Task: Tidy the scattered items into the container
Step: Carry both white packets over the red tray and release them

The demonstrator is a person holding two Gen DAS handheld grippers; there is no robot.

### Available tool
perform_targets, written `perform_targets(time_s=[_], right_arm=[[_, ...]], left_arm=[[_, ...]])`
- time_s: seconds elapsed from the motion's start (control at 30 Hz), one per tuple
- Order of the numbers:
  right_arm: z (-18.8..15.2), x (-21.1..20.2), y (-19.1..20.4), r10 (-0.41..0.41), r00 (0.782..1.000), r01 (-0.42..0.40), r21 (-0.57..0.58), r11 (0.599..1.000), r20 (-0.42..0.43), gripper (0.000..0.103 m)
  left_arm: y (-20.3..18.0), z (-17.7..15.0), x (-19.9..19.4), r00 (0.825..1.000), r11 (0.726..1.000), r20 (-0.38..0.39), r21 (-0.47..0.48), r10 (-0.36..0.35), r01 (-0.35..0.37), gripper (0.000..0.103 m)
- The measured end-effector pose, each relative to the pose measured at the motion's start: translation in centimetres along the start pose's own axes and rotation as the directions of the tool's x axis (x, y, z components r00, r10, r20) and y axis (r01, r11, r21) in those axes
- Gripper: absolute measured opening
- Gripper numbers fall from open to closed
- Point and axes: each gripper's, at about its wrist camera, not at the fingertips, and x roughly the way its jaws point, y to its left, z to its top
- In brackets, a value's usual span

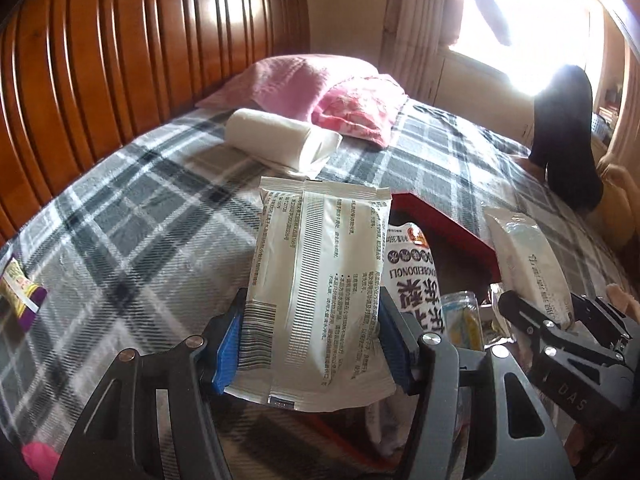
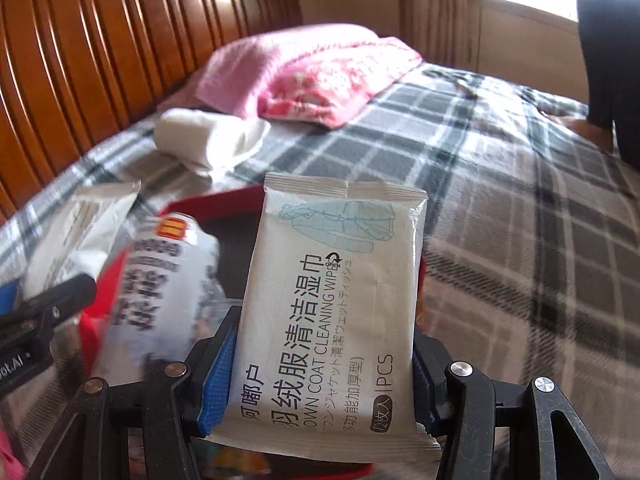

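My left gripper (image 1: 312, 344) is shut on a white wipe packet (image 1: 320, 264), held upright with its printed back towards the camera. My right gripper (image 2: 322, 380) is shut on another white wipe packet (image 2: 332, 300), whose front shows a jacket drawing. Both packets hang over the red container (image 1: 440, 220) on the plaid bed, each beside the other. In the container lie a white bag with black characters (image 2: 168, 280) and a small clear jar (image 1: 464, 316). The right gripper (image 1: 552, 312) appears at the right of the left wrist view. The left gripper's finger (image 2: 52, 304) appears at the left of the right wrist view.
A rolled white towel (image 1: 280, 140) and pink pillows (image 1: 320, 92) lie beyond the container, against the wooden headboard (image 1: 120, 60). A small yellow and purple packet (image 1: 20, 292) lies at the bed's left. A person's dark-clad leg (image 1: 568, 136) rests on the far right.
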Motion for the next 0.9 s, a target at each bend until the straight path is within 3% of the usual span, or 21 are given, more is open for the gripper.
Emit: perform_targets(time_s=[0.2,0.3,0.37,0.43,0.47,0.57,0.77,0.9], right_arm=[[1.7,1.6,1.6,0.051,0.995,-0.064,-0.165,0.984,-0.085,0.062],[2.8,2.6,3.0,0.046,0.992,-0.075,-0.252,0.965,-0.119,0.062],[3.3,3.5,3.4,0.048,0.986,-0.09,-0.261,0.961,-0.162,0.063],[4.0,4.0,3.3,0.055,0.98,-0.105,-0.264,0.959,-0.192,0.064],[4.2,4.0,3.0,0.054,0.98,-0.106,-0.273,0.956,-0.192,0.07],[4.8,2.7,2.4,0.021,0.992,-0.057,-0.297,0.953,-0.122,0.093],[5.6,-1.2,1.0,0.102,0.995,-0.096,-0.199,0.975,0.021,0.103],[5.3,-2.4,0.6,0.159,0.987,-0.153,-0.146,0.977,0.029,0.103]], left_arm=[[-0.8,0.3,1.0,1.0,0.999,-0.015,0.042,0.02,-0.019,0.064],[-1.8,0.8,1.3,0.998,0.995,-0.007,0.076,0.066,-0.066,0.057],[-1.9,1.2,1.5,0.993,0.99,0.002,0.079,0.119,-0.119,0.065],[-1.3,1.5,1.6,0.994,0.993,-0.02,0.051,0.106,-0.105,0.074],[-1.0,1.7,1.6,0.996,0.996,-0.03,0.045,0.083,-0.082,0.08],[-0.1,2.1,0.5,0.999,0.999,0.017,0.006,0.048,-0.048,0.094],[0.3,3.5,-3.5,0.987,0.997,0.146,-0.049,0.073,-0.067,0.103],[0.9,4.1,-6.4,0.976,0.996,0.214,-0.087,0.048,-0.03,0.103]])
